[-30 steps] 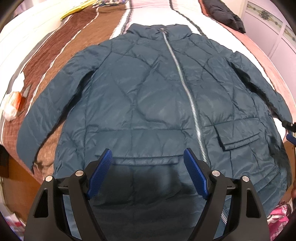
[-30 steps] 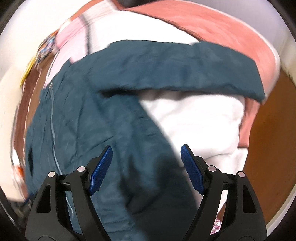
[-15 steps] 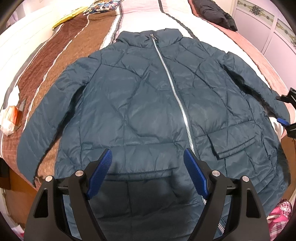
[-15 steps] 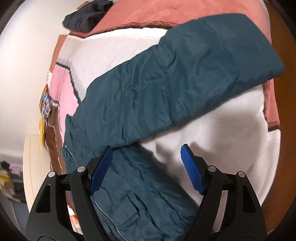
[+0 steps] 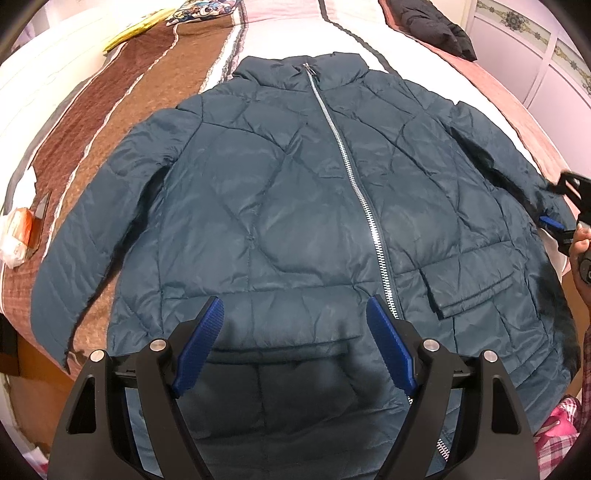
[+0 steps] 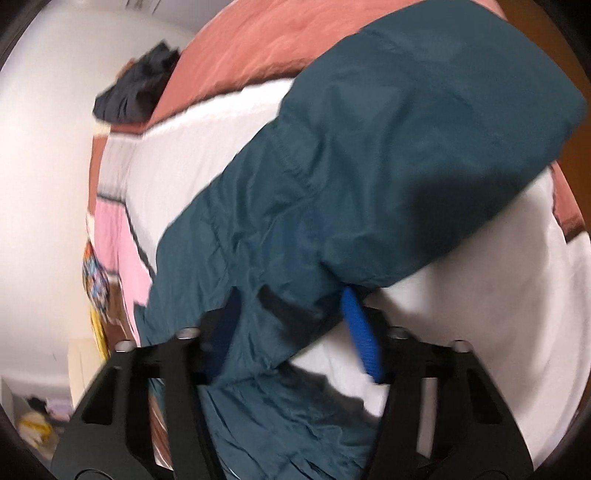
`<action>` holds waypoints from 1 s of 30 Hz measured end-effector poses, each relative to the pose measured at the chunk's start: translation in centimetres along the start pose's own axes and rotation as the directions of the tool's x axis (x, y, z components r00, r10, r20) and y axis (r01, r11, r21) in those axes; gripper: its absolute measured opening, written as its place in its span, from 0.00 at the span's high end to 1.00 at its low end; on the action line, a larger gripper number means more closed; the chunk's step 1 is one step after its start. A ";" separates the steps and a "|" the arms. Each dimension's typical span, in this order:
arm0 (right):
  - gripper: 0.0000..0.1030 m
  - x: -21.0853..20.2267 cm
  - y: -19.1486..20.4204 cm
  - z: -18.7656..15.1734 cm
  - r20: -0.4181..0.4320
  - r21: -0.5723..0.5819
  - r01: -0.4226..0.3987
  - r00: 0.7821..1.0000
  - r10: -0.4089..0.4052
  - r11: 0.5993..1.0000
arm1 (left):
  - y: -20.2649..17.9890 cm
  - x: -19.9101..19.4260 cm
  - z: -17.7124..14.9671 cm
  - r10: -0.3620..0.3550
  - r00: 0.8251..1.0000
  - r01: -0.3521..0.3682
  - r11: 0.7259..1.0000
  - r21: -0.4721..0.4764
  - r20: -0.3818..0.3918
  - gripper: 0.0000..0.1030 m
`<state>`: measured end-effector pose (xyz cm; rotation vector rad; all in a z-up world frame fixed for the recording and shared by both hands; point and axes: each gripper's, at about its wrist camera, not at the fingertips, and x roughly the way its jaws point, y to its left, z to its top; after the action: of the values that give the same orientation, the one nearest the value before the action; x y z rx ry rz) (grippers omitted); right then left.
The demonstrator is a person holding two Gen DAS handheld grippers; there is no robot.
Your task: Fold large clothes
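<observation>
A teal quilted jacket (image 5: 295, 221) lies flat and zipped on the bed, collar at the far end, both sleeves spread out. My left gripper (image 5: 295, 332) hovers open above its hem, over the left pocket flap, with nothing between its fingers. At the right edge of the left wrist view my right gripper (image 5: 557, 210) sits at the cuff end of the right sleeve (image 5: 498, 158). In the right wrist view the jaws of the right gripper (image 6: 291, 332) are closing, with that sleeve (image 6: 369, 166) bunched between the blue pads (image 6: 360, 332).
The jacket rests on a striped brown, white and pink blanket (image 5: 92, 110). A black garment (image 5: 432, 22) lies at the far right of the bed. An orange and white packet (image 5: 18, 236) sits at the left edge. A hand (image 5: 581, 240) holds the right gripper. Cupboard doors (image 5: 535, 55) stand far right.
The right gripper rolled, came down onto the right sleeve near the cuff, and its jaws narrowed around the fabric. The left gripper stayed open and almost still over the hem.
</observation>
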<state>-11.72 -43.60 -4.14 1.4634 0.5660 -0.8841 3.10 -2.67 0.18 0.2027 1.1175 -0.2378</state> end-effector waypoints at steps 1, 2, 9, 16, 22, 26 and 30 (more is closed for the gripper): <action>0.73 -0.1 0.0 0.1 0.013 -0.015 0.005 1.000 -0.005 1.000 | 0.2 0.0 0.1 -0.001 1.000 0.001 1.000 -0.002 0.003 0.25; 0.78 -0.1 0.3 0.1 0.023 -0.032 0.008 1.000 -0.008 0.999 | 0.4 0.0 0.1 -0.003 1.000 0.003 1.000 -0.005 0.004 0.25; 0.92 -2.8 7.2 -0.3 0.223 -0.347 0.094 0.975 -0.015 0.933 | 1.9 0.3 0.3 -0.009 1.000 0.009 0.999 -0.033 0.005 0.25; 0.93 -5.2 19.9 -6.5 0.351 -0.763 0.199 0.927 0.136 0.614 | 4.5 0.0 0.5 0.003 1.000 0.000 0.996 -0.093 0.028 0.25; 0.93 -3.6 27.5 -23.3 0.206 -0.971 0.232 0.933 0.297 -0.055 | 7.9 -0.2 0.5 0.032 0.998 -0.022 0.984 -0.179 0.049 0.25; 0.93 1.8 25.7 -34.6 0.057 -0.870 0.131 0.984 0.167 -0.475 | 10.2 -0.5 0.2 0.049 0.997 -0.033 0.969 -0.244 0.057 0.25; 0.86 7.8 19.6 -41.0 0.042 -0.705 0.045 0.999 0.021 -0.708 | 12.1 -0.3 -0.5 0.064 0.997 -0.048 0.955 -0.293 0.043 0.25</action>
<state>15.90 -6.75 -1.31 -0.7265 0.9528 0.1270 6.00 9.04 0.76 -0.0349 1.0800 -0.0251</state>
